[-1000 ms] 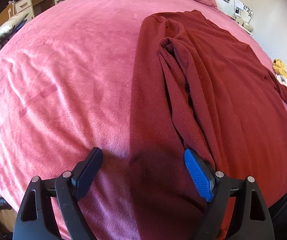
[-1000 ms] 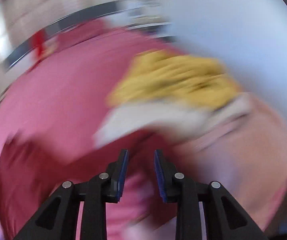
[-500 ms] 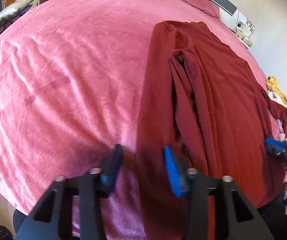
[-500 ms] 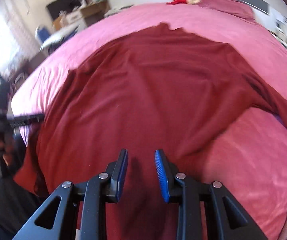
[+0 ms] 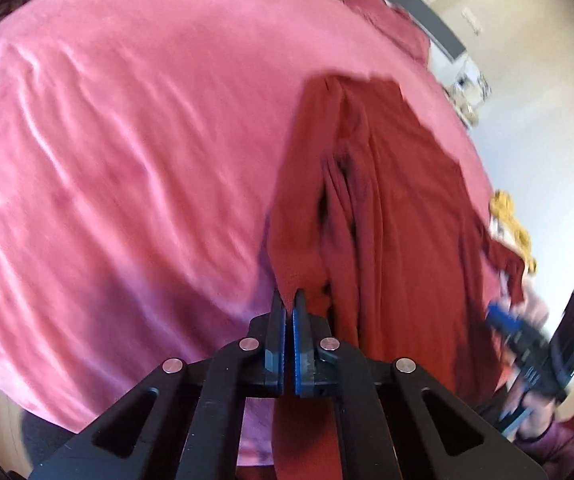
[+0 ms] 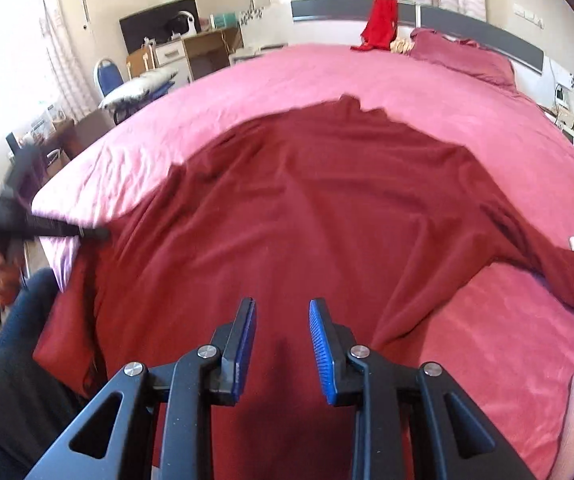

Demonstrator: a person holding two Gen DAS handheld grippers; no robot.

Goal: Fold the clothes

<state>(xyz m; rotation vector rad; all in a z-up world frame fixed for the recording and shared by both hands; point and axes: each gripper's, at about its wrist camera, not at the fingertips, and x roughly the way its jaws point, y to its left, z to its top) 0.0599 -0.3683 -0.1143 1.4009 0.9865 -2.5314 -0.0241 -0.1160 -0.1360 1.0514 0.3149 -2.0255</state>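
Left gripper [image 5: 289, 306]: clamped on the near-left hem corner of maroon garment [image 6: 307, 216], lifting it to fold. Right gripper [image 6: 282, 336]: jaws narrowly apart, empty, garment spread flat ahead.

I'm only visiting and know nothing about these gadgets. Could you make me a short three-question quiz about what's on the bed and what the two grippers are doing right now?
1. True or false: the left gripper is pinching an edge of the dark red garment.
2. What lies beneath the garment? A) a wooden floor B) a pink bedspread C) a glass table
3. Fill in: the right gripper hangs over the garment with its jaws ____ and nothing between them.

Key
1. True: its pads are shut on a corner of the cloth.
2. B
3. open
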